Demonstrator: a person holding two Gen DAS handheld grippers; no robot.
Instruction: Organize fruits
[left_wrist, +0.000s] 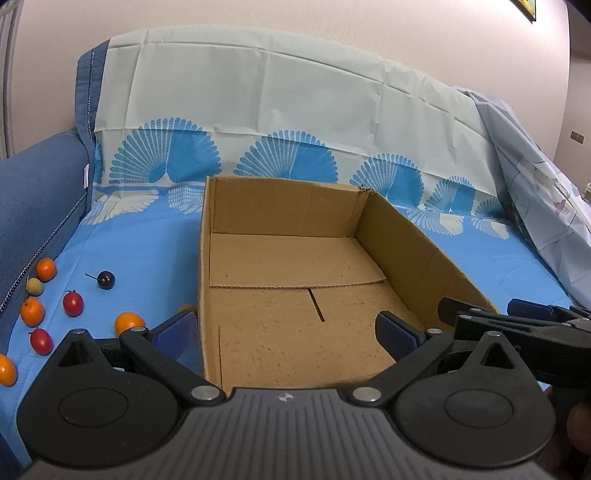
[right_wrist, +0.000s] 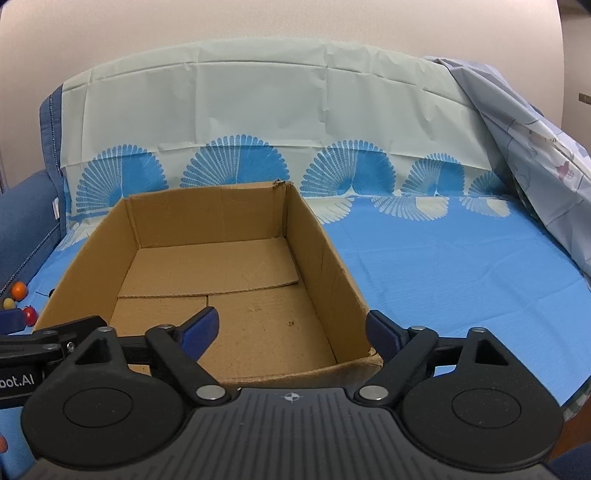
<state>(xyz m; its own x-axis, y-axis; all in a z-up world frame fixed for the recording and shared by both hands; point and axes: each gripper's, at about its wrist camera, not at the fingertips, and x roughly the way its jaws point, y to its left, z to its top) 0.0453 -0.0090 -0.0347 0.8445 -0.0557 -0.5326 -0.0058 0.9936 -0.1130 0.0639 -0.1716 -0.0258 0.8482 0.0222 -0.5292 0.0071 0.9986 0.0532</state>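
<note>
An empty cardboard box (left_wrist: 280, 199) (right_wrist: 207, 210) sits on a blue patterned cloth. To its left lie small fruits: oranges (left_wrist: 129, 322) (left_wrist: 46, 268), red fruits (left_wrist: 73, 302) (left_wrist: 40, 341), a dark stemmed fruit (left_wrist: 106, 279) and a pale one (left_wrist: 34, 286). My left gripper (left_wrist: 284, 325) is open over the box's near left corner, one finger outside the wall and one inside. My right gripper (right_wrist: 291, 325) is open over the near right corner and straddles that wall without touching it. Nothing is held. Each gripper shows at the edge of the other's view (left_wrist: 517, 314) (right_wrist: 37, 332).
A blue sofa arm (left_wrist: 40, 192) bounds the fruits on the left. The cloth-covered backrest (left_wrist: 258, 92) rises behind the box. A crumpled pale sheet (right_wrist: 535, 155) hangs at the right. Flat blue cloth (right_wrist: 461, 266) stretches to the right of the box.
</note>
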